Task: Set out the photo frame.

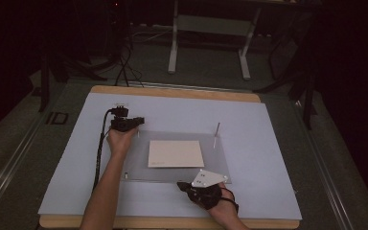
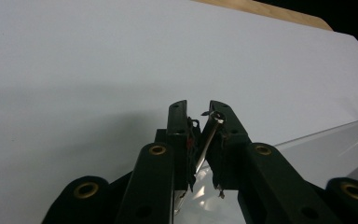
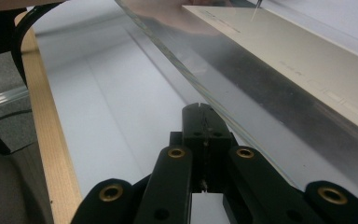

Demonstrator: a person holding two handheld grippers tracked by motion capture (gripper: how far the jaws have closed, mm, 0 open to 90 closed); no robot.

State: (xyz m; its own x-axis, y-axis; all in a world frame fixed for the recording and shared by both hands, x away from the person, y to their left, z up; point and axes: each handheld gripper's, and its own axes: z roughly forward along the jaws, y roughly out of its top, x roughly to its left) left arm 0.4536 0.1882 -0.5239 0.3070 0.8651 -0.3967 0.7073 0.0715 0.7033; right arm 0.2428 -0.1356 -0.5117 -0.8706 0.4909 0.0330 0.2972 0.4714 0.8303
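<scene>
Left hand-held gripper [image 2: 198, 109] pinching metal pin [image 2: 208, 140]; right hand-held gripper [image 3: 204, 112] pressed together beside clear panel [image 3: 261, 98].

The room is dim, its far walls lost in darkness. A wooden table [image 1: 175, 91] covered by a pale sheet [image 1: 258, 139] stands on grey carpeted floor [image 1: 206, 62]. Beyond it stands a white-legged desk frame [image 1: 208, 24], with dark cables [image 1: 123, 67] trailing on the floor and black stands [image 1: 309, 91] to either side.
</scene>
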